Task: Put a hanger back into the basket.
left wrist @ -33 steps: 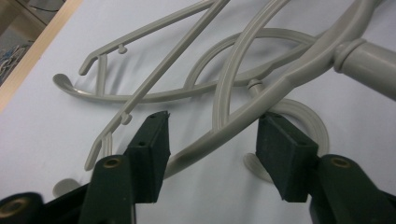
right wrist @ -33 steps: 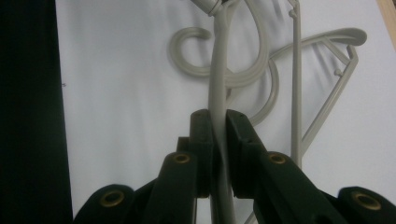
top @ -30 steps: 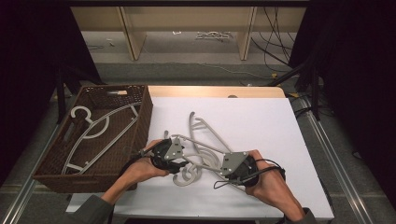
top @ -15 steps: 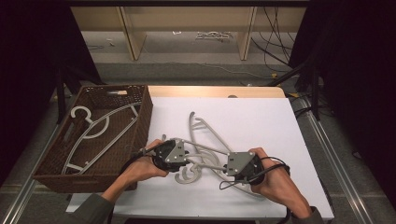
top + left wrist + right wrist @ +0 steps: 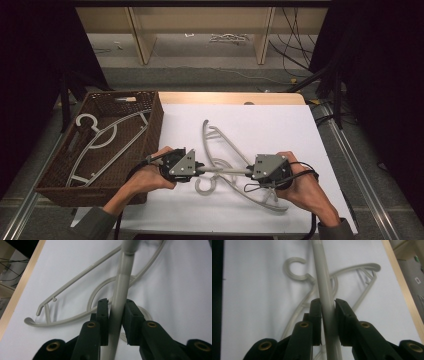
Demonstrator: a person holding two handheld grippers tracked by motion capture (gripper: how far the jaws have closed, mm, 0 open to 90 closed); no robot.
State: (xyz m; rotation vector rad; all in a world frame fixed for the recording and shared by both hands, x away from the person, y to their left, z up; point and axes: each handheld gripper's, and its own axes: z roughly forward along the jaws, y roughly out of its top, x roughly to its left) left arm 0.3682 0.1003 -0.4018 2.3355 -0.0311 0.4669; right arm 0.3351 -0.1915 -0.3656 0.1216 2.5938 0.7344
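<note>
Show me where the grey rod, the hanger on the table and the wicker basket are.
grey rod point(image 5: 226, 171), high view, middle of its length.
hanger on the table point(image 5: 223, 138), high view, upper arm.
wicker basket point(image 5: 153, 117), high view, right wall.

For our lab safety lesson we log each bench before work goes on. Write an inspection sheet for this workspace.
Surface: white sheet over a wooden table; bare at the far side.
Job's things: grey rod held level between both grippers, above a grey hanger lying flat on the sheet.
Clutter: brown basket at the left edge, holding another hanger.
Grippers: left gripper has just closed on one end of the rod; right gripper is shut on the other end, though its jaws have just eased slightly.
Cables: one trails from each gripper; a loop lies by the right one.
Surroundings: shelf legs and loose cables on the floor beyond; dark at both sides.
</note>
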